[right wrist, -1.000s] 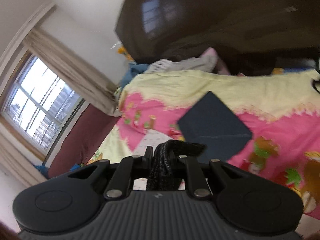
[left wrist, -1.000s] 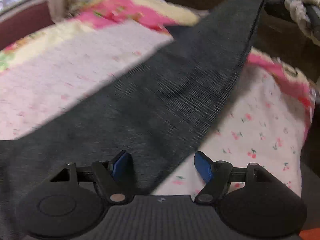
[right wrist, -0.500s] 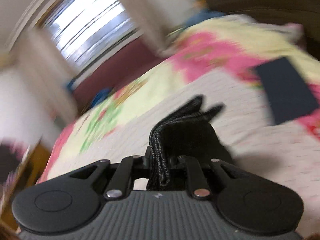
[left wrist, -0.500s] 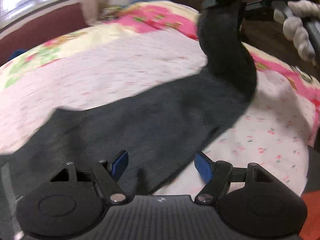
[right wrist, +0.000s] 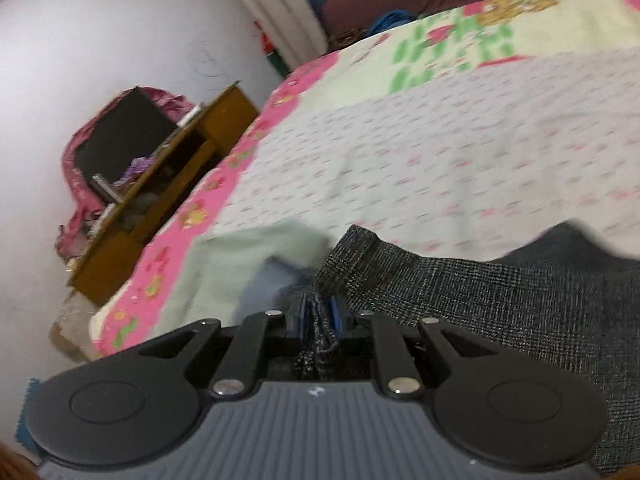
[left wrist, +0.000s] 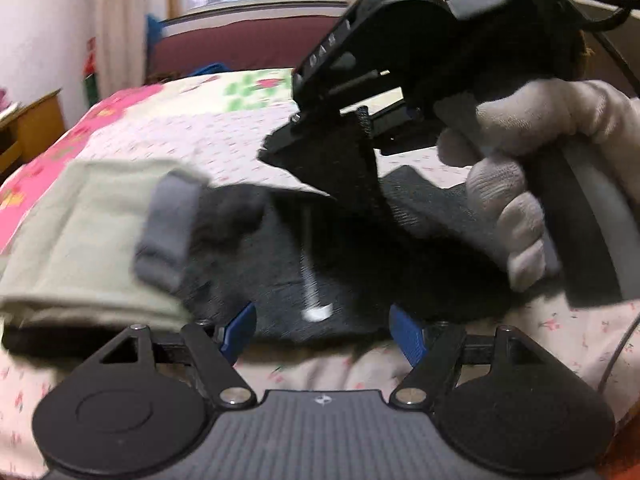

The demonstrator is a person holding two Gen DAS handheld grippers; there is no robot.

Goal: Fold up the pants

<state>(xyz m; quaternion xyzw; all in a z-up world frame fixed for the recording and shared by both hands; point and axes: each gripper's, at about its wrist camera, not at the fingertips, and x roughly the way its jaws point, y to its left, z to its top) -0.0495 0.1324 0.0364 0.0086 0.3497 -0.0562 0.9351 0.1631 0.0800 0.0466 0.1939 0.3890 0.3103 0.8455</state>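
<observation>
Dark grey pants (left wrist: 360, 264) lie on the flowered bed sheet (left wrist: 208, 136), and a white drawstring (left wrist: 314, 300) shows on them. My left gripper (left wrist: 322, 334) hovers open at their near edge, with nothing between its blue pads (left wrist: 240, 330). My right gripper (left wrist: 344, 120), held by a gloved hand (left wrist: 520, 168), is shut on one end of the pants and holds it lifted above the rest. In the right wrist view, that gripper (right wrist: 320, 320) pinches bunched fabric while the pants (right wrist: 500, 304) spread to the right.
A folded pale green cloth (left wrist: 80, 240) lies on the bed left of the pants, also seen as the green cloth (right wrist: 248, 260). A wooden desk (right wrist: 168, 184) stands beside the bed. A dark red headboard (left wrist: 240, 48) and a window are behind.
The right gripper has carried its end of the pants across the bed and over the rest of the garment. Both views swung toward the window and desk. The left gripper stayed open.
</observation>
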